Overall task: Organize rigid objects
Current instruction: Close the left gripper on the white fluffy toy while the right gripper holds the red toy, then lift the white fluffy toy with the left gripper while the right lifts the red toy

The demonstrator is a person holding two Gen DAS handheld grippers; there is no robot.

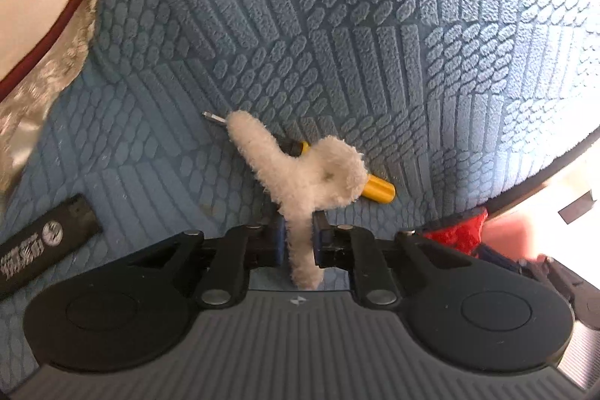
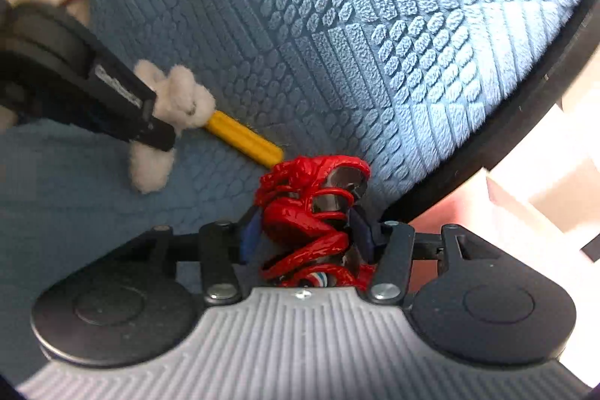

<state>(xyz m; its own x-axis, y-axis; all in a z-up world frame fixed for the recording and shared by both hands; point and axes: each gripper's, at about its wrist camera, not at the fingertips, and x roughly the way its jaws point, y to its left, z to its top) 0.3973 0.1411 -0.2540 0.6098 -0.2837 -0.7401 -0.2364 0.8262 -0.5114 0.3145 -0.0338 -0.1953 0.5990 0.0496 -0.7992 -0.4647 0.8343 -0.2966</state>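
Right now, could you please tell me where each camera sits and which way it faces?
Left wrist: on the left tool, looking down onto the blue mat; its tool grips a fuzzy white clip over the yellow screwdriver.
Right wrist: on the right tool, facing the same mat; its tool grips a red figure.
Shared: mat, clip, screwdriver, figure.

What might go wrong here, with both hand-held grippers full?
1. The left hand-held gripper pinches only a thin arm of the fuzzy clip; it could slip out.
2. The clip hangs right over the screwdriver and might knock it.
3. The glossy red object in the right hand-held gripper may twist loose.
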